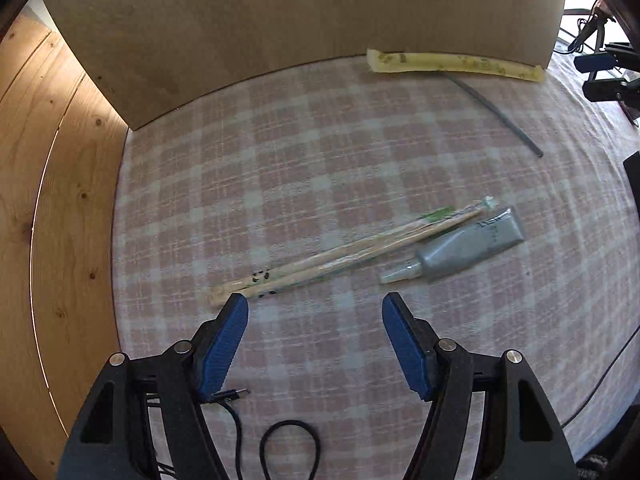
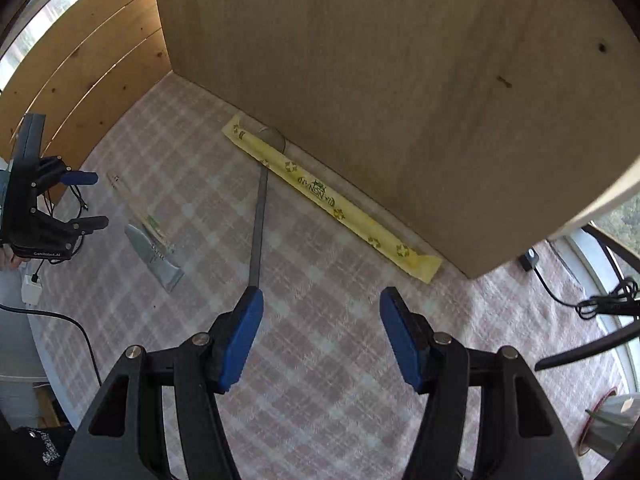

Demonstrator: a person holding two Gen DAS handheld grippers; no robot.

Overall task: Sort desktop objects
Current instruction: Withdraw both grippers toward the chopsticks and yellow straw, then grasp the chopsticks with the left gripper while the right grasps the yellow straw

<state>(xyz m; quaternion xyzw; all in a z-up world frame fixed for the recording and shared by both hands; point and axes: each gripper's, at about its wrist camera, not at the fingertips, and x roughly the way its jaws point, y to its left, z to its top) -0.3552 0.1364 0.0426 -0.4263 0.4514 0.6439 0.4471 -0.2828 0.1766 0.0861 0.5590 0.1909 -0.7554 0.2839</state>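
Checked tablecloth [image 1: 320, 140] bare between items, cardboard box [image 1: 280, 20] along far edge, left claw [image 1: 316, 312] released, right claw [image 2: 322, 306] released.

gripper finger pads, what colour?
Blue, ribbed pads on black arms; clearest in left wrist view.

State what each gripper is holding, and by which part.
Nothing is held. The left gripper and the right gripper are both open over the checked cloth, with nothing between their blue pads.
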